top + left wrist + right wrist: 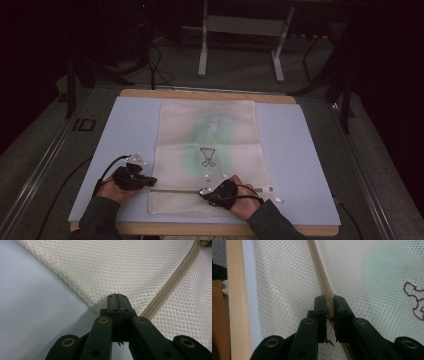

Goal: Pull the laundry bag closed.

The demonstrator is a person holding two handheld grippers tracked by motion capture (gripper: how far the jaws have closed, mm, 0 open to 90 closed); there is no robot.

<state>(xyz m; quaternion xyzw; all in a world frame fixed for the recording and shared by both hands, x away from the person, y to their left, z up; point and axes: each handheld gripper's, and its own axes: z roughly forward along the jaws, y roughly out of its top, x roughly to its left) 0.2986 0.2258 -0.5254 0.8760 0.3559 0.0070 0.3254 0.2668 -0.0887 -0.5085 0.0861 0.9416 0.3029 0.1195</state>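
Note:
A white mesh bag (210, 140) lies flat on a pale blue mat (300, 150), with a green item (216, 129) showing faintly through it and a small brown figure (208, 156) on its front. A beige zipper (175, 190) runs across the bag near its front end. My left gripper (150, 181) is shut on the bag's left edge (105, 305), just beside the zipper (172, 282). My right gripper (203, 191) sits on the zipper line farther right. Its jaws pinch the beige zipper (329, 302) between them. The mesh (367, 277) spreads on both sides.
The mat rests on a wooden table whose edge (200, 93) shows at the back and along the front (234, 302). A white frame with legs (202, 45) stands on the floor beyond, with cables (157, 70) near it. Dark furniture stands at both sides.

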